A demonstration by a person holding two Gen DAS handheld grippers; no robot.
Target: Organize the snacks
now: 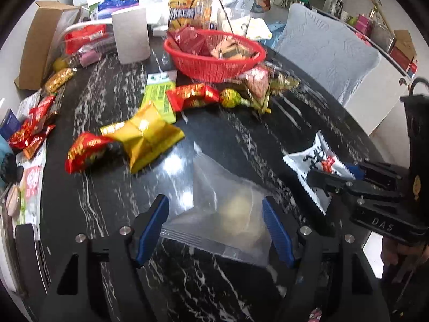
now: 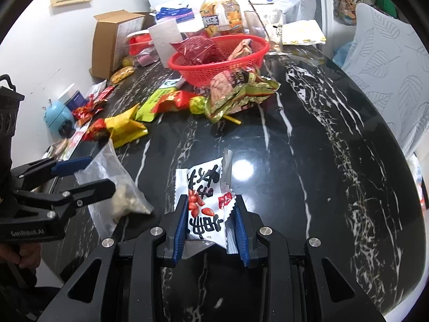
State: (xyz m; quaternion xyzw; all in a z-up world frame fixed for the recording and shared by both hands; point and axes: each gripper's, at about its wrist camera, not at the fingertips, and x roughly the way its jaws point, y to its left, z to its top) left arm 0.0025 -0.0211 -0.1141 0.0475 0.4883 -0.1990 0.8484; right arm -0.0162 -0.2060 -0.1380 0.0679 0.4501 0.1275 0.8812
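right gripper: jaws clamped on white snack packet | left gripper: jaws apart around clear bag | risk: thin bag may slip on glossy desk

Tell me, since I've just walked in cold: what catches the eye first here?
The red basket of snacks at the back of the black marble table, with bright wrappers spilled in front of it. Nearer, the right gripper pinches a white snack packet, while the left gripper straddles a clear zip bag.
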